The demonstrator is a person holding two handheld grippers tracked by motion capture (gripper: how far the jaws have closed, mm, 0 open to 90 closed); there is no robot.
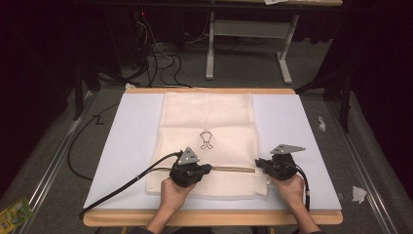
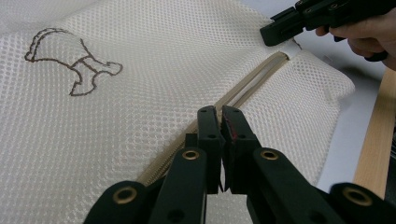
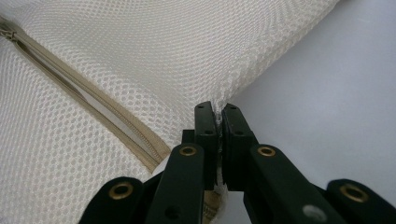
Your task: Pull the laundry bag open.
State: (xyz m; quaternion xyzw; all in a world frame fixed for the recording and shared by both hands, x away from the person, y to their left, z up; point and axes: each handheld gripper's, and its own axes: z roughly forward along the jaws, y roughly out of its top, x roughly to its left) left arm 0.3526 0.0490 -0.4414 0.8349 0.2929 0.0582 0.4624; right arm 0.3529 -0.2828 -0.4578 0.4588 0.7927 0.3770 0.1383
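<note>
Lying flat on a white sheet [image 1: 292, 126] that covered the table [image 1: 214, 217], a cream mesh laundry bag [image 1: 209, 117] filled the middle of the high view, a small brown outline figure [image 1: 206, 140] printed near its centre. A beige zipper [image 1: 234, 169] ran across the bag toward its 6 o'clock edge. At about 7 o'clock of the bag, the left hand-held gripper [image 2: 223, 122] was clenched over the zipper line; whether it pinched a pull tab could not be made out, since the jaws hid that spot. At about 4 o'clock, the right hand-held gripper [image 3: 218, 119] was clamped on the bag's side edge, mesh visibly nipped between its jaws beside the zipper's end. In the left gripper view the right one reached in from 1 o'clock, its handle cut off by the frame, touching the bag at the zipper's far end. Both hands [image 1: 173, 192] entered from 6 o'clock, forearms cropped. Cables [image 1: 160, 56] lay on the dim floor beyond the table.
</note>
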